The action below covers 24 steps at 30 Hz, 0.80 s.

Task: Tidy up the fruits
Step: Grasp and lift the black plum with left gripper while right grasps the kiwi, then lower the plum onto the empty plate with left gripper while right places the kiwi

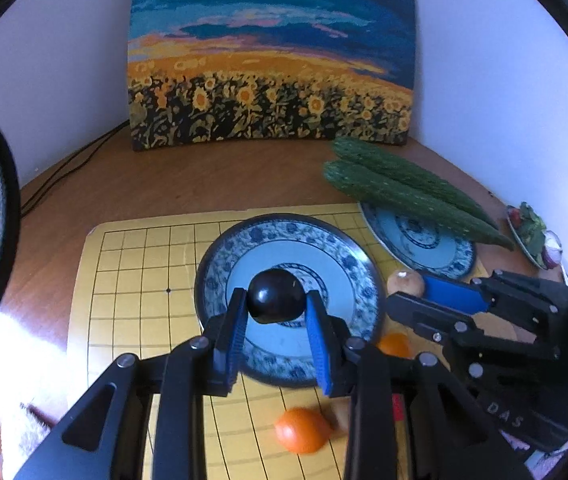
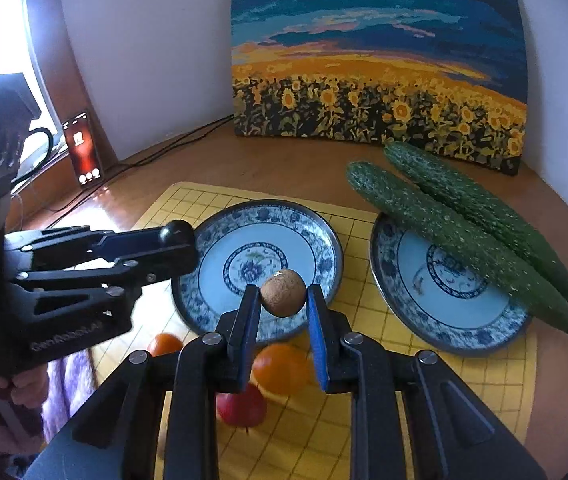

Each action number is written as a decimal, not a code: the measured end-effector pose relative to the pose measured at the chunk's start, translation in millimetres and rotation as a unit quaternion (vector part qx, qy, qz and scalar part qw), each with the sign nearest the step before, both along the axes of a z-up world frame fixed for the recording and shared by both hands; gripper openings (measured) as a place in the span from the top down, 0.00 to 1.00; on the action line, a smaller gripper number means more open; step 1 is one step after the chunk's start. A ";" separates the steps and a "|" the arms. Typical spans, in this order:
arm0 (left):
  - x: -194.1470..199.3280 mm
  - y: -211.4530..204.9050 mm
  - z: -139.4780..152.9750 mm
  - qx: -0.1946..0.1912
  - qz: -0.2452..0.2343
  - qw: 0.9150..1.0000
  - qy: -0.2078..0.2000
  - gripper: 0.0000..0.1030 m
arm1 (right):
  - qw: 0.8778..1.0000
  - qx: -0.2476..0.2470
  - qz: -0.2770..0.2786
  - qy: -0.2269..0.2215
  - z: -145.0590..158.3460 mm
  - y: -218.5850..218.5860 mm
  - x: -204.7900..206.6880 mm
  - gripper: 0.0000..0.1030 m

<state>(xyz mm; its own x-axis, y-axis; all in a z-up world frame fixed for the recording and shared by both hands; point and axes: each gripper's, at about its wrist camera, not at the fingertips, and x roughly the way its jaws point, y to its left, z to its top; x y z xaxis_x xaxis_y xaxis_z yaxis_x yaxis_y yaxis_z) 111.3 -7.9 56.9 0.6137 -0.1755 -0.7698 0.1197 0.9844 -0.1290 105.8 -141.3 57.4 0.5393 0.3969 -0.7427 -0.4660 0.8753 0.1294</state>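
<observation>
My left gripper (image 1: 277,302) is shut on a small dark round fruit (image 1: 276,295), held above the near blue-and-white plate (image 1: 220,256). My right gripper (image 2: 283,294) is shut on a small brown round fruit (image 2: 283,292) over that plate's front rim (image 2: 324,232). The right gripper's tip with the brown fruit (image 1: 405,282) shows at the right of the left wrist view. The left gripper with the dark fruit (image 2: 176,233) enters the right wrist view from the left. Two oranges (image 1: 302,430) (image 1: 394,345) and a red fruit (image 2: 242,406) lie on the yellow grid mat (image 1: 132,264).
A second patterned plate (image 2: 444,312) at the right carries two long cucumbers (image 2: 456,236). A sunflower painting (image 2: 376,72) leans on the wall at the back. Cables and a lit phone (image 2: 83,148) stand at the back left. A small dish of food (image 1: 532,232) sits at the far right.
</observation>
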 end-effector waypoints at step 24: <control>44.1 4.9 -38.7 -0.009 0.012 0.999 0.045 0.70 | 1.000 0.001 -0.014 0.028 -30.5 11.8 57.7 0.76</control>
<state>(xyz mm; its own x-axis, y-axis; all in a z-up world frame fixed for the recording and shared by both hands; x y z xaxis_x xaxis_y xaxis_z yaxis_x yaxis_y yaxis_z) 155.3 -3.0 18.3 0.5466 -0.1765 -0.8186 0.0831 0.9841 -0.1567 163.5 -129.4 26.8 0.5088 0.3828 -0.7711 -0.4326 0.8881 0.1554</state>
